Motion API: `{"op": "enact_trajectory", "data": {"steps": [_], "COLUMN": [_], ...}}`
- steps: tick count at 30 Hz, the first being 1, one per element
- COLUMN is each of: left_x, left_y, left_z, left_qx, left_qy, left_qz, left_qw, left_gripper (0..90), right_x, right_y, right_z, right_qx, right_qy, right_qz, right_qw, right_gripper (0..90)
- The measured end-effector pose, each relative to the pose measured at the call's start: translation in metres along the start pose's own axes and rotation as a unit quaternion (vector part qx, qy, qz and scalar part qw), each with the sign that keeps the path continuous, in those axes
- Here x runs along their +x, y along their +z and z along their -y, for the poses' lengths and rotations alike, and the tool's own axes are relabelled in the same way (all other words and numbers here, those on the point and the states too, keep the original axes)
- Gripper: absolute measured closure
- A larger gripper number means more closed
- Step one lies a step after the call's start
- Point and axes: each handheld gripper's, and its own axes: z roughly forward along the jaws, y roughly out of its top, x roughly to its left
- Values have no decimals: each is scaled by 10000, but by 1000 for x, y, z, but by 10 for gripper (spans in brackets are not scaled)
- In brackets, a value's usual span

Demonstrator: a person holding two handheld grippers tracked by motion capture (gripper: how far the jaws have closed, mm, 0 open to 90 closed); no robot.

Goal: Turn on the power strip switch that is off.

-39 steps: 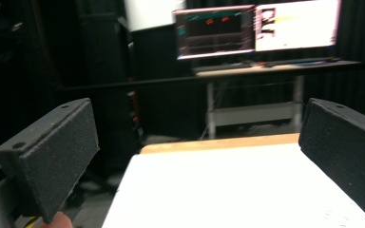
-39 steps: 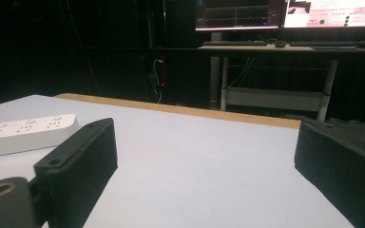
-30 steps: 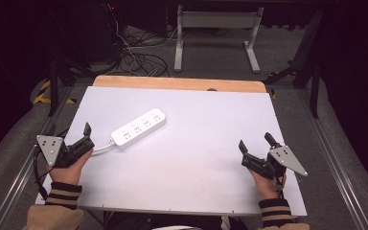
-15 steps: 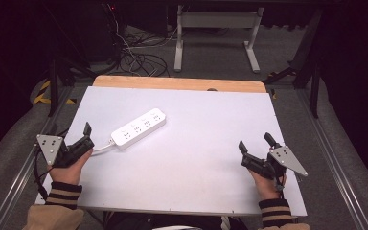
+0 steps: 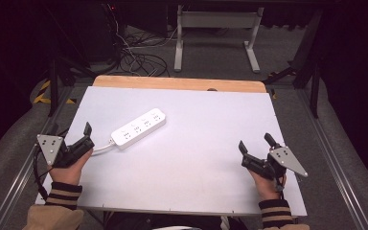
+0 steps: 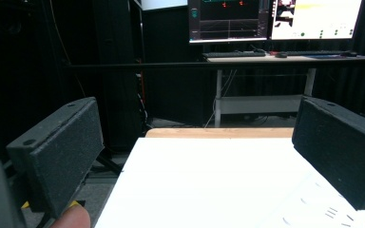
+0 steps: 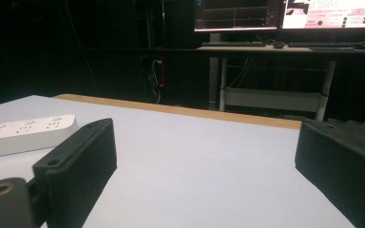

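Both my grippers rest wide open at the table's near corners.
My left gripper (image 5: 79, 139) sits near the long white plastic power strip (image 5: 138, 128); my right gripper (image 5: 255, 145) lies well apart.

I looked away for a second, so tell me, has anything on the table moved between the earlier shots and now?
Nothing visibly changed. The left tongs and right tongs rest open at the near corners of the white table, holding nothing. The white power strip lies where it was, left of centre, with its cable running toward the left tongs.
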Motion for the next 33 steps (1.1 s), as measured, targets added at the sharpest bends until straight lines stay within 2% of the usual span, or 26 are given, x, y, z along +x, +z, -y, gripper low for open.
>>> {"op": "enact_trajectory", "data": {"steps": [30,33], "left_x": [-1,-2], "left_y": [1,2], "left_z": [0,1], "left_qx": [41,37], "left_qy": [56,10], "left_qz": [28,20], "left_qw": [10000,10000], "left_gripper": [38,38], "right_x": [0,0], "right_y": [0,0], "right_z": [0,0], "right_qx": [5,6], "right_qy": [15,20], "right_qz": [12,9], "right_qw": [10000,10000], "right_gripper": [69,69]}}
